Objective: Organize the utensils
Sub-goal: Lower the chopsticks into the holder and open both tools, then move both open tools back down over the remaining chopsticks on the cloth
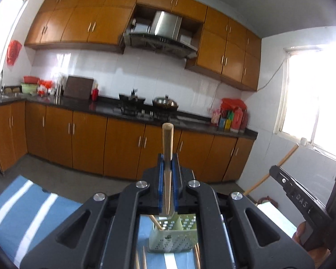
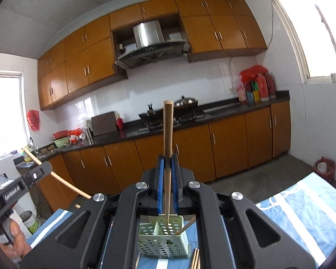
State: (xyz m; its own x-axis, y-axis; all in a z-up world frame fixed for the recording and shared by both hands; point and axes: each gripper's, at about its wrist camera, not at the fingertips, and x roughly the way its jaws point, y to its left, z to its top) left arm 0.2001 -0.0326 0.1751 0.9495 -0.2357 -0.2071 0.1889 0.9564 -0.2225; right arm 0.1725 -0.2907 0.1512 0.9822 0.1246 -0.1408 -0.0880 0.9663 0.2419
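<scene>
Both hand-held grippers (image 1: pixel 168 163) (image 2: pixel 168 163) upright, chopstick-clamped (image 1: pixel 167 148)

Raised letters "DAS" readable on right hand-held gripper (image 1: pixel 302 198) body; lettering on left hand-held gripper (image 2: pixel 13 194) too blurred.

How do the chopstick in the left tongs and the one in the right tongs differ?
The chopstick in the left tongs ends above the green holder; the chopstick in the right tongs has its tip inside that holder's compartment. The right one sticks out further past its tongs. Both are wooden, near upright and clamped.
</scene>
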